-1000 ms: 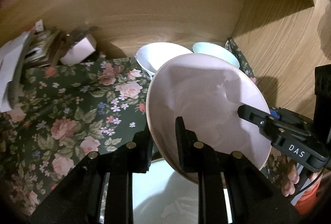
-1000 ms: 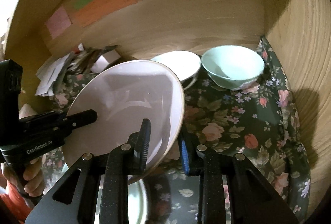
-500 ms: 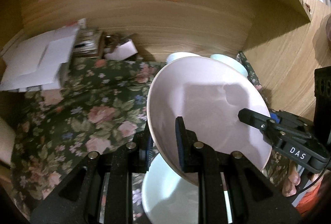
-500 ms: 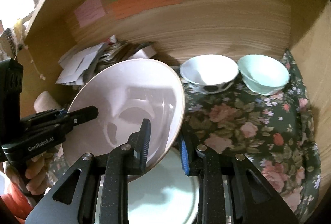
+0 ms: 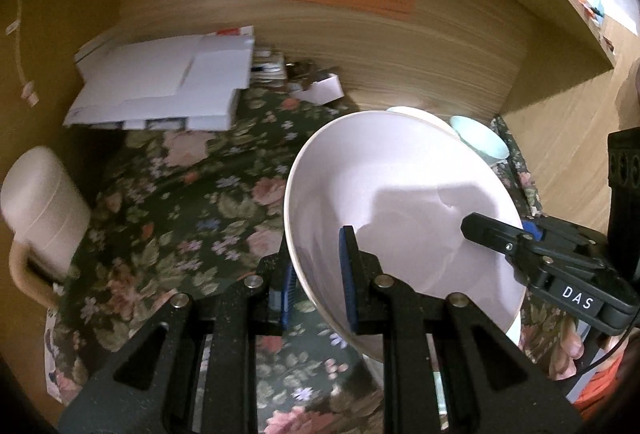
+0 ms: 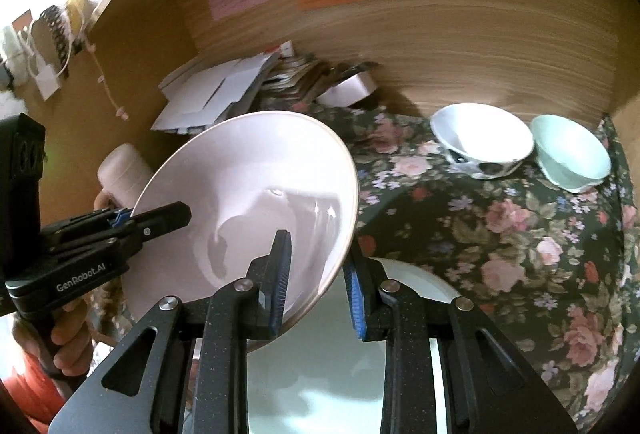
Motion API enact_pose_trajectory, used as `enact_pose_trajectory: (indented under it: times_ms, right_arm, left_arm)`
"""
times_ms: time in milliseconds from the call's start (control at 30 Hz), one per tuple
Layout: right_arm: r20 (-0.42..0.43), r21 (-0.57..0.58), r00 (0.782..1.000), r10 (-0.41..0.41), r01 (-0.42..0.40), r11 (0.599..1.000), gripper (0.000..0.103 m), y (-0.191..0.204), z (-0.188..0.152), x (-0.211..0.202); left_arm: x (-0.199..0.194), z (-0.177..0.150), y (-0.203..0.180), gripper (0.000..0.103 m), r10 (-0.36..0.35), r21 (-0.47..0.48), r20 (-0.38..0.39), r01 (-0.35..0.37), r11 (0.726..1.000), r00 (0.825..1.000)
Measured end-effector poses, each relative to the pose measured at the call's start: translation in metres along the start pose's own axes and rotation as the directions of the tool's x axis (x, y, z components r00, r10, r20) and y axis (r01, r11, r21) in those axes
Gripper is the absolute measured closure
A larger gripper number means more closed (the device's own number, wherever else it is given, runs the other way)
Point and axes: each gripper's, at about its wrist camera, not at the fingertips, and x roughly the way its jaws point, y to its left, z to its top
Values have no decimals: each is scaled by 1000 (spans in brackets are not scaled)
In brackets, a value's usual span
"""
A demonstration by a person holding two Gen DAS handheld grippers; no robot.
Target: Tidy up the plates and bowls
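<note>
1. The left gripper [image 5: 316, 274] jaws are clenched on the left rim of the pink plate [image 5: 400, 201], a glossy shallow round dish held tilted above the floral counter [image 5: 180, 218].
2. The right gripper [image 6: 316, 274] jaws clamp the plate's right rim.
3. Behind the plate sit a white bowl [image 6: 482, 137] and a mint bowl [image 6: 572, 151].
4. Labels read "DAS" and "GenRobot.AI".

Open floral cloth [image 6: 500, 234] lies in front of the white bowl [image 6: 482, 137]. Right of it stands a mint bowl [image 6: 570, 153]; left, a paper pile [image 6: 216, 93].
</note>
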Motion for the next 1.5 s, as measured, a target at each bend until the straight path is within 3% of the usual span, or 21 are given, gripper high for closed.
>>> enact_pose_trajectory:
  times_ms: [533,1133,1333,1500]
  right_arm:
    - [-91,-64,995,46,-52,997,79,47,-9,39]
    - [-247,-93,968,39,-64,994,79,66,-24,97]
    - [-258,-79,964,59,-81,994,77,64,-25,101]
    - [-207,-87,977,50,-69,994,74,61,-20,87]
  left_arm:
    - [-11,-33,57,83,53,-83,-32,-55,995,998]
    - [15,-61,104,83,71,-149,-138,-91,985,988]
    - [21,-65,106,83,76,-137,-156,-98,986,985]
    - [20,-62,109,83,74,-160,-151,-98,982,986]
